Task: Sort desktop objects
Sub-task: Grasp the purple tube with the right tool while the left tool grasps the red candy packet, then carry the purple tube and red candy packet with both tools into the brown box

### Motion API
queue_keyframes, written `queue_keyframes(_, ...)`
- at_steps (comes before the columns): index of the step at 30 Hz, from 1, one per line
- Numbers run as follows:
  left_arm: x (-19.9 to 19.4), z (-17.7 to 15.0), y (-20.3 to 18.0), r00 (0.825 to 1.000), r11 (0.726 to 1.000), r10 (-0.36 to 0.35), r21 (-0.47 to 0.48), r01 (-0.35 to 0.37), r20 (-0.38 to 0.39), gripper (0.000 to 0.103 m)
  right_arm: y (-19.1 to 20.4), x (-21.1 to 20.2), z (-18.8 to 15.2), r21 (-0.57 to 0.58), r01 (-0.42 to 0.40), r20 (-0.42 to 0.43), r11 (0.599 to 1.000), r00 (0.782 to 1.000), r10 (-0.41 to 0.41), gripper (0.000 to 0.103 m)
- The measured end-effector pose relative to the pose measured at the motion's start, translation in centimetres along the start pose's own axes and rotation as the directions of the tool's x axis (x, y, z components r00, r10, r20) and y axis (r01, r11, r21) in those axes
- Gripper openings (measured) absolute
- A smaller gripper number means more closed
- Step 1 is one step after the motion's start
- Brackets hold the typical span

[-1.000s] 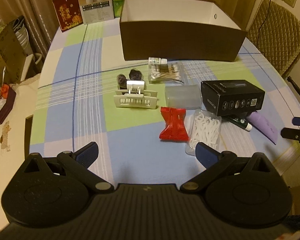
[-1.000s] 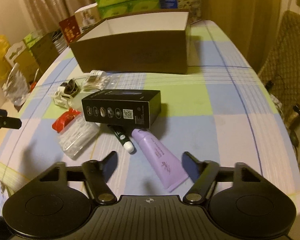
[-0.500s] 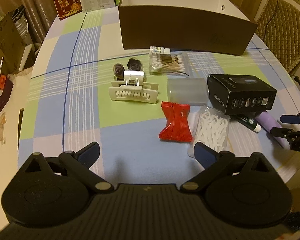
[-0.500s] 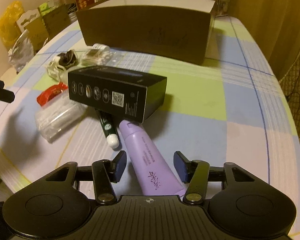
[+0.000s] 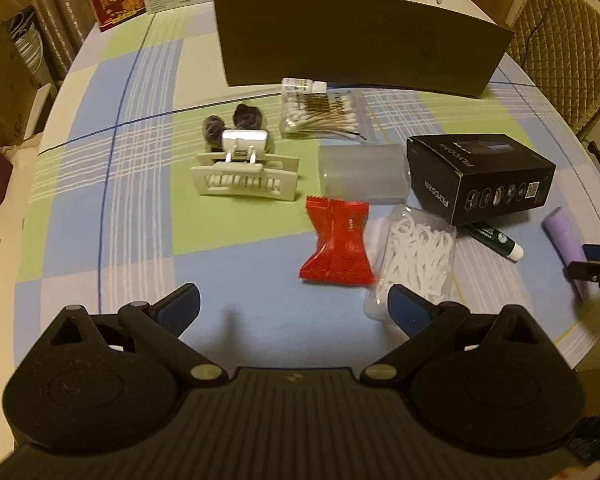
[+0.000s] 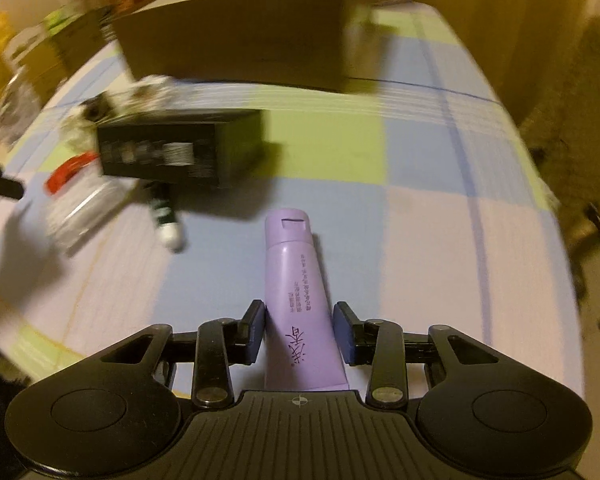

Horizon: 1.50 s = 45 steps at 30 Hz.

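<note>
Between the jaws of the right gripper (image 6: 300, 334), the purple tube (image 6: 298, 300) is clamped near its crimped end; its long axis is directed forward, cap pointing away. Farther off across the counter (image 6: 420, 184), the brown box (image 6: 240, 36) is located ahead. The left gripper (image 5: 296, 308) is held apart, empty.

Tube (image 6: 300, 312) between the right tongs (image 6: 300, 334), cap toward the carton (image 6: 180, 148); storage box (image 6: 240, 36) behind.
</note>
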<state>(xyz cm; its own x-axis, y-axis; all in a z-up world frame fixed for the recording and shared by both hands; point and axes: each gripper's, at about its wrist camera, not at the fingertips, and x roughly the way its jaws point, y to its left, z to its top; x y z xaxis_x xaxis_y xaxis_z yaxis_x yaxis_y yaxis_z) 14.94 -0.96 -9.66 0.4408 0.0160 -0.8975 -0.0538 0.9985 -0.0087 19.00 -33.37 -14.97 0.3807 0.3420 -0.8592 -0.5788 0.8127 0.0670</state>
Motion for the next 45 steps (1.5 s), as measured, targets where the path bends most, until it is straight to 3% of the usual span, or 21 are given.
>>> queue_keyframes(5,1.4,0.9,-0.8,1.0,0.999,-0.024,0.033,0.024,0.008,0.092,-2.6,-0.5,-0.1,0.101,0.066,-0.003,0.993,0.998,-0.066,0.035)
queue_keyframes(14,4.1,2.7,-1.2,0.999,0.995,-0.044,0.094,0.043,0.005,0.07,-4.3,-0.9,-0.1,0.146,0.073,-0.003,0.987,0.997,-0.073,0.035)
queue_keyframes(23,6.7,4.0,-1.1,0.996,0.987,-0.081,0.138,0.087,-0.046,0.038,-4.8,-0.8,0.1,0.139,0.059,0.002,0.989,0.998,-0.059,0.035)
queue_keyframes(27,6.6,3.8,-1.2,0.997,0.986,-0.067,0.153,0.071,-0.028,0.025,-5.0,-0.6,0.3,0.125,0.046,0.007,0.991,0.999,-0.048,0.035)
queue_keyframes(37,4.8,1.2,0.5,0.999,0.999,-0.01,0.036,0.011,-0.033,0.023,-5.1,0.3,1.4,0.066,0.029,0.022,0.997,0.999,-0.03,0.036)
queue_keyframes(42,3.8,-0.3,0.7,0.999,1.0,0.019,-0.022,-0.02,-0.045,0.022,-4.1,0.8,2.1,-0.038,0.04,-0.014,0.998,0.999,-0.04,0.031)
queue_keyframes(45,3.1,-0.7,0.5,0.999,0.998,0.019,-0.054,-0.021,-0.038,0.021,-4.4,0.8,2.3,-0.028,0.004,-0.027,1.0,1.0,-0.005,0.031)
